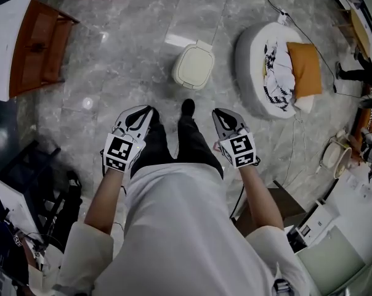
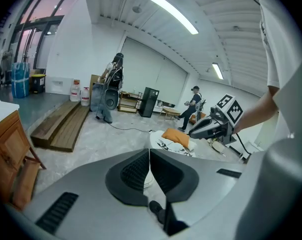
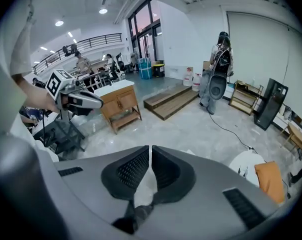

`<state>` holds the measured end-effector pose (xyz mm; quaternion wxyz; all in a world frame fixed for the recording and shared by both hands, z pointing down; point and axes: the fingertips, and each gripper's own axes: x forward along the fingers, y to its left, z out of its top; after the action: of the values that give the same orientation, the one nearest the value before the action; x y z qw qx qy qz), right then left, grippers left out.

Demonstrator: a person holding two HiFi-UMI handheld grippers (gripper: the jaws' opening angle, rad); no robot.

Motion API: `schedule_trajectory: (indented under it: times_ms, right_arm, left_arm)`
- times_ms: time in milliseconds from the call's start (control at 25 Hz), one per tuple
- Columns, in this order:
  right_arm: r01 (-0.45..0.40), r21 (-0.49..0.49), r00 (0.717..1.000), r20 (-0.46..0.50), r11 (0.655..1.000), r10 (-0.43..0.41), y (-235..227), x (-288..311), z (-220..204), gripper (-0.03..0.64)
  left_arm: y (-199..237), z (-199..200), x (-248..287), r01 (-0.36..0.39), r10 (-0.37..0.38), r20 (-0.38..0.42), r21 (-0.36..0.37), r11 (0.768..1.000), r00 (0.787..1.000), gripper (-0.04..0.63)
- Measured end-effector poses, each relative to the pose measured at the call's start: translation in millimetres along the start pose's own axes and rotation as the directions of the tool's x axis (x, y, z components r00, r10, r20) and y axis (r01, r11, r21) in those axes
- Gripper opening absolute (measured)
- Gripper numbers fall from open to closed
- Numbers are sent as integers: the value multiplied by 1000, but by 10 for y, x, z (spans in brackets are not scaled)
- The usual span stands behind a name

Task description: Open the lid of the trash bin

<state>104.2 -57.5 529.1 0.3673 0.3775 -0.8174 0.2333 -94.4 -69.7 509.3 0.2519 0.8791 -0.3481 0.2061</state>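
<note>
While you stand on the grey marble floor (image 1: 124,36), the trash bin (image 1: 193,66) sits on the floor straight ahead of you, past the toe of your black shoe (image 1: 188,106) and well apart from both grippers. It is a cream, rounded bin, and its lid (image 1: 195,63) lies flat and closed.

You hold the left gripper (image 1: 150,110) in front of your body at about waist height, pointing forward. In the left gripper view its two ribbed dark pads (image 2: 136,171) are pressed together with only a thin line between them, and they hold nothing. The right gripper (image 1: 217,113) is level with it on the other side of your legs. In the right gripper view its pads (image 3: 133,171) are likewise drawn together to a hairline slit, with nothing held between them. Neither gripper touches the bin.

To the right of the bin lies a round white floor cushion (image 1: 250,54) carrying an orange pillow (image 1: 304,69) and a black-and-white patterned cloth (image 1: 275,73). A thin cable (image 1: 309,42) runs across the floor near it. Far to your left stands a brown wooden table (image 1: 41,48) with a white board (image 1: 4,48) on its far side.
</note>
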Motion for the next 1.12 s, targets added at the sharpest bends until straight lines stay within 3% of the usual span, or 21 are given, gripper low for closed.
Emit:
schedule_trajectory:
  times_ms: [520, 1120]
  right_arm:
    - [-190, -112, 978, -107, 975, 178, -94, 478, -278, 37]
    - [-292, -113, 942, -205, 950, 265, -68, 1286, -927, 37]
  left_arm:
    - [-163, -216, 420, -118, 119, -4, -119, 986, 993, 20]
    - [-47, -952, 670, -207, 198, -74, -145, 968, 977, 20]
